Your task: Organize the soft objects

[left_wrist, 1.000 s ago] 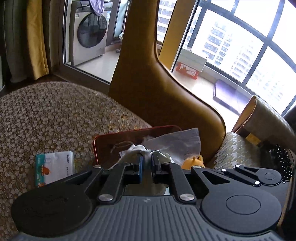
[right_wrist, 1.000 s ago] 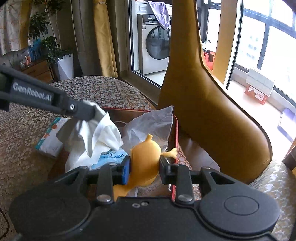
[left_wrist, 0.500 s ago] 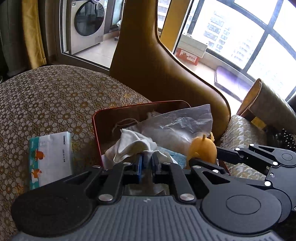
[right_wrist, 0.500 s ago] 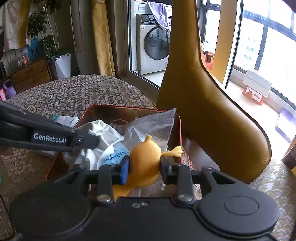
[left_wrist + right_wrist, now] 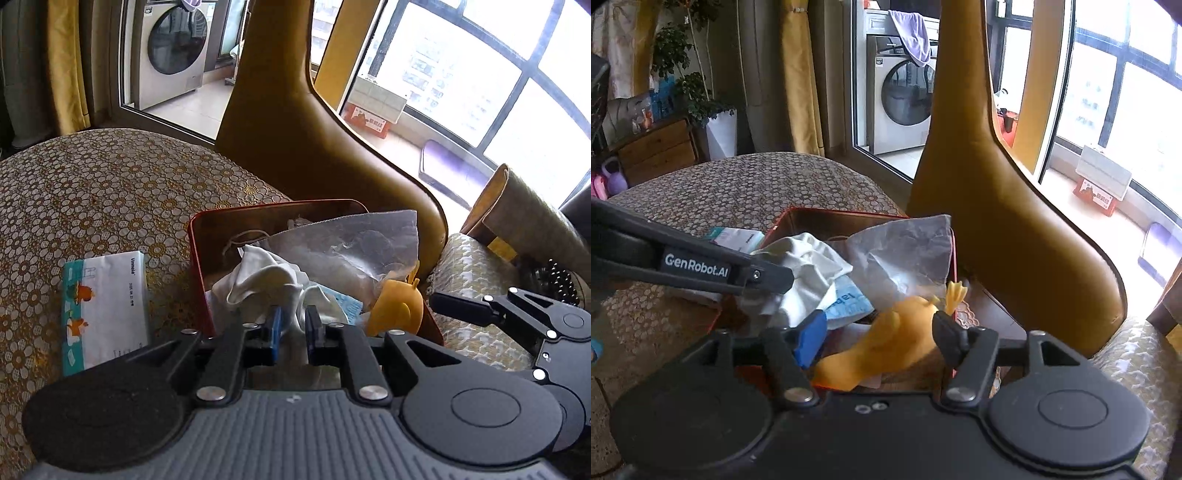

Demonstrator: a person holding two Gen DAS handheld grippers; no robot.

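Left wrist view is showing, from left to right, a tissue pack [image 5: 105, 310] lying on the table at lower left, then the left gripper [image 5: 293, 330] at centre, narrowly parted with the white cloth [image 5: 258, 282] lying between its fingers inside the red tin [image 5: 199, 258], though I cannot tell if it is gripping. At the right, the right gripper [image 5: 877, 334] is standing wide open around the yellow toy [image 5: 886, 343], which is resting on the tin's near edge. I judge both should be lifting straight away, without dragging anything out.
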